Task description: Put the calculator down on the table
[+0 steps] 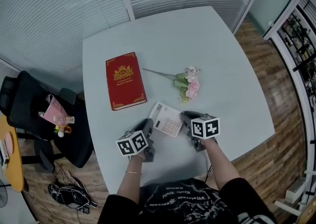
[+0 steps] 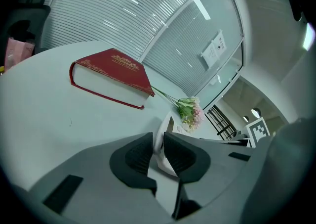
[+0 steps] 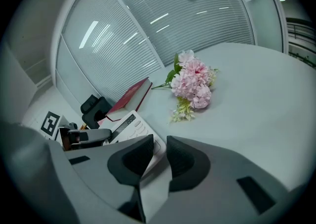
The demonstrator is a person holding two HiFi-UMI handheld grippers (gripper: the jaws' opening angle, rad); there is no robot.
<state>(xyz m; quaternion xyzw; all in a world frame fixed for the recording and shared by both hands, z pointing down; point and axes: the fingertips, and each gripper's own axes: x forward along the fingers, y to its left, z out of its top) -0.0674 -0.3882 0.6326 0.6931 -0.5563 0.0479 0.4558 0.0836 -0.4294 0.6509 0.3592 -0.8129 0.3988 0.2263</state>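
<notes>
A white calculator is at the near part of the pale table, held from both sides. My left gripper is shut on its left edge; in the left gripper view that white edge fills the narrow gap between the pads of the left gripper. My right gripper is shut on the right corner. In the right gripper view the keypad and display of the calculator run left from the right gripper. Whether the calculator's underside touches the table I cannot tell.
A red book lies beyond the calculator on the left. A bunch of pink flowers lies beyond it on the right. A black chair with a pink bag stands off the table's left edge. Glass walls with blinds stand behind the table.
</notes>
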